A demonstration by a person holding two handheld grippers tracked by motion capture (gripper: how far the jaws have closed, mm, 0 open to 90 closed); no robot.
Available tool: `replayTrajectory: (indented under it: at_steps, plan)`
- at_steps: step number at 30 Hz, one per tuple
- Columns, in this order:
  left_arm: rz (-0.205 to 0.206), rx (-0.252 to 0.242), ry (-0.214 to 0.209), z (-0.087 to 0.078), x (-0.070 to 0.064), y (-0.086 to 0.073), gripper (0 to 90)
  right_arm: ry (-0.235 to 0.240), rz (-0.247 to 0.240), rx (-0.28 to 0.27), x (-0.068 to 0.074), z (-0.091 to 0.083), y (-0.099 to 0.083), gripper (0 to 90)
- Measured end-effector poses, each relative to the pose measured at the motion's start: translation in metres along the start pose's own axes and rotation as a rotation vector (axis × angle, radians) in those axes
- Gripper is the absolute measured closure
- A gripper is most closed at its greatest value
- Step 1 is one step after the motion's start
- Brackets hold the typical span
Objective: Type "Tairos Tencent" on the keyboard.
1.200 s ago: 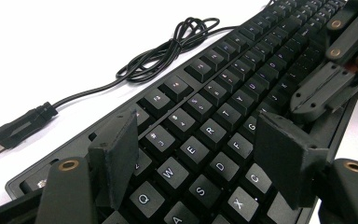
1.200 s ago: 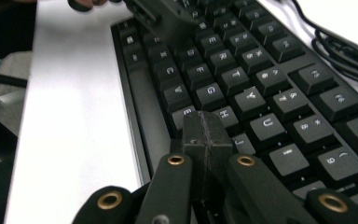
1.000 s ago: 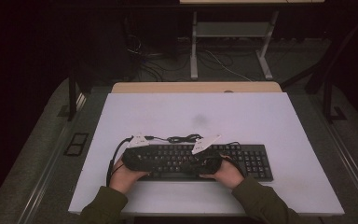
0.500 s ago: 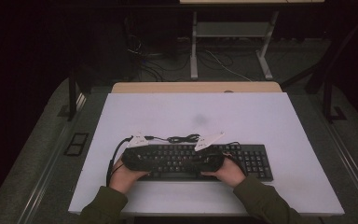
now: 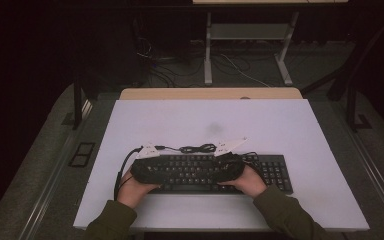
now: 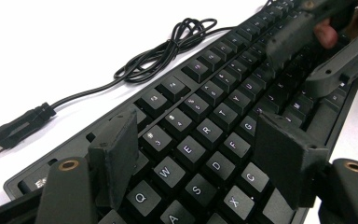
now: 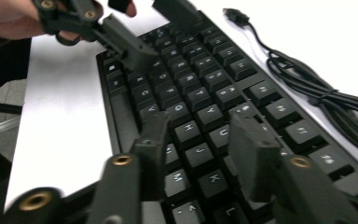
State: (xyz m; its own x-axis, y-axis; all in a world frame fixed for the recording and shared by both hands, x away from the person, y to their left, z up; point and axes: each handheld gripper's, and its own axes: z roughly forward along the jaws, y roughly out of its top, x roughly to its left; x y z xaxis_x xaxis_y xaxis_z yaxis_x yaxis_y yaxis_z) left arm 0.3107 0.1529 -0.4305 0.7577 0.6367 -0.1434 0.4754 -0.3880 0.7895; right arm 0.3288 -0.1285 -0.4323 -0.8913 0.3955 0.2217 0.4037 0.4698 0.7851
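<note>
Nothing much has shifted since the earlier frames: both hands and the keyboard lie where they lay, with only a slight settling of the grippers over the keys.

From the high view, the black keyboard (image 5: 215,172) lies near the front edge of the white table (image 5: 280,125), a little right of its middle, long side parallel to that edge. Its cable (image 5: 197,148) is bundled in loops just behind it. The left gripper (image 5: 147,167) sits over the keyboard's left end and the right gripper (image 5: 230,167) over its middle, with the number pad bare to the right. Both hands come in from the front edge in green sleeves.

Through the left gripper view, the left gripper (image 6: 200,158) hovers over the letter keys with its jaws apart, gripping nothing; Q, W, E, R, T, Y, S, D, F, G, X and C can be read between them. The USB plug (image 6: 14,133) lies on the table at the left, and the right gripper (image 6: 317,46) stands farther along the keys.

Through the right gripper view, the right gripper (image 7: 196,144) has its jaws spread over the keys, H, J, K, M, U and Y legible around them. Whether the pads touch the keys cannot be told. The left gripper (image 7: 121,35) shows at the far end, also open.
</note>
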Motion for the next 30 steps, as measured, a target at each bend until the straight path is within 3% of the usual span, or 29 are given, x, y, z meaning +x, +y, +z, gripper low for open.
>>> replayTrajectory:
  at_steps: [6, 14, 30]
  plan:
    - [-0.002, -0.001, -0.01, 0.0, -0.003, 0.0, 31.4, -0.023, 0.012, -0.011, -0.005, -0.003, -0.001, 39.9]
    - [0.01, 0.008, -0.031, 0.0, -0.005, 0.001, 38.2, -0.063, 0.008, -0.028, -0.01, -0.005, -0.002, 31.9]
    - [0.044, 0.043, -0.102, 0.002, -0.01, 0.001, 71.0, -0.091, 0.013, -0.037, -0.015, -0.006, -0.004, 29.1]
